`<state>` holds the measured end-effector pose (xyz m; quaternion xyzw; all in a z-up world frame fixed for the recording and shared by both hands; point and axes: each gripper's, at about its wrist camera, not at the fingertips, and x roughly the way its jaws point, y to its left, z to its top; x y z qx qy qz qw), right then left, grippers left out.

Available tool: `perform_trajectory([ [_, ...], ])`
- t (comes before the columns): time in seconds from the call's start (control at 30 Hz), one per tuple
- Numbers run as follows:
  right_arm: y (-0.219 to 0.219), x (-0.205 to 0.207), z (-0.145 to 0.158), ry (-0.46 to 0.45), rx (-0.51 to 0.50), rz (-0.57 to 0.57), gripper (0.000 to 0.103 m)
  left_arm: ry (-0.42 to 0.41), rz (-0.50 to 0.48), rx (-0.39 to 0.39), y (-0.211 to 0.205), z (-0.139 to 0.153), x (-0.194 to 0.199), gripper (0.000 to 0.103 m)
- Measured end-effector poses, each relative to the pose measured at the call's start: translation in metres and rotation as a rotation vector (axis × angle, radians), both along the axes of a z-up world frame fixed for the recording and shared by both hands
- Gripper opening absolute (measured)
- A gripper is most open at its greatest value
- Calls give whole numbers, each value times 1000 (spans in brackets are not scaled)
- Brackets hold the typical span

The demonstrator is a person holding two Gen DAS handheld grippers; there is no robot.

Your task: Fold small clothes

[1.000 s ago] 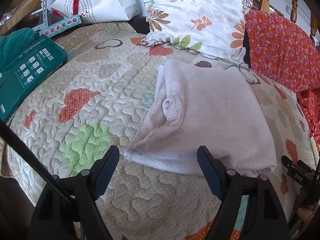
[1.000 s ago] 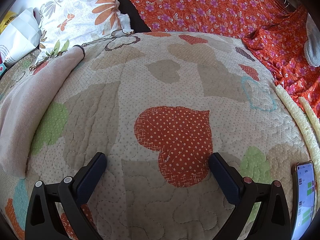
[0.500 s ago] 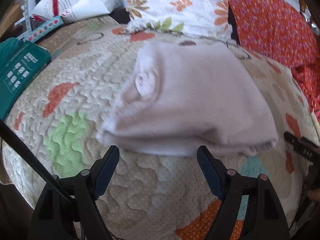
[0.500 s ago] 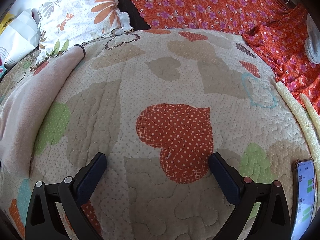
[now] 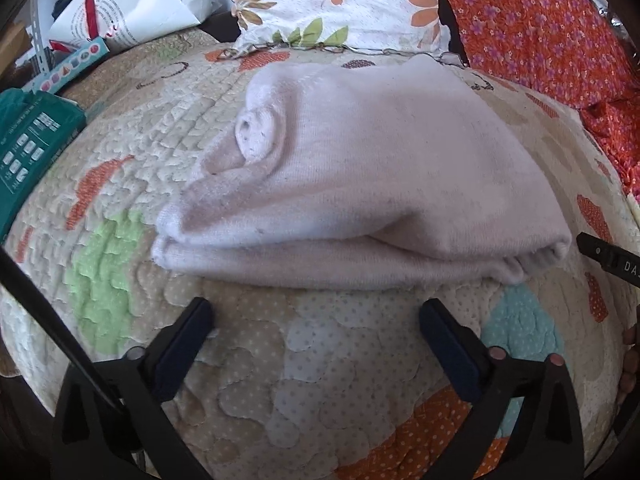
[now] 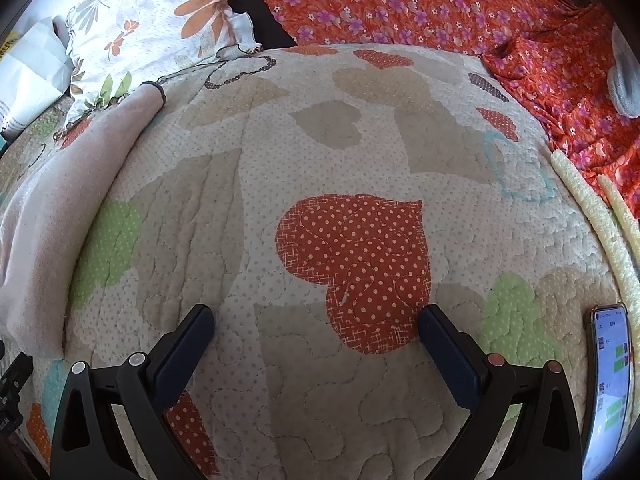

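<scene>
A pale pink garment [image 5: 360,184] lies folded in layers on the heart-patterned quilt [image 5: 320,360]. My left gripper [image 5: 316,316] is open and empty, low over the quilt just in front of the garment's near folded edge. In the right wrist view the same garment [image 6: 52,216] lies at the far left. My right gripper [image 6: 316,320] is open and empty over a red dotted heart patch [image 6: 360,268], well to the right of the garment.
A floral pillow [image 5: 336,0] and a white paper bag [image 5: 132,4] lie behind the garment. A green box [image 5: 28,148] sits at the left. Orange flowered fabric [image 6: 440,4] covers the back and right. A phone [image 6: 608,392] lies at the quilt's right edge.
My left gripper has dropped lower and moved closer to the garment's near edge, which now looms larger and is seen side-on. My right gripper has hardly moved.
</scene>
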<state>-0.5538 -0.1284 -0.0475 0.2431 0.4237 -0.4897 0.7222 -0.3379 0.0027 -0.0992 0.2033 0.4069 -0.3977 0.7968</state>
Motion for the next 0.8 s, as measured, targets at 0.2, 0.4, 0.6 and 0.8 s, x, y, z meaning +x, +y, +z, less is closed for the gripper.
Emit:
perform_trajectory([
  [0.2, 1, 1, 0, 11, -6, 0, 103, 14, 38, 12, -4, 0, 0, 103],
  [0.4, 1, 2, 2, 17, 0, 4, 103, 20, 36, 39, -6, 7, 0, 103],
  [0.6, 10, 1, 19, -66, 17, 18, 96, -53, 24, -56, 6, 43, -8, 103],
  [0.8, 33, 14, 51, -166, -36, 92, 95, -53, 45, -118, 12, 69, 0, 103],
])
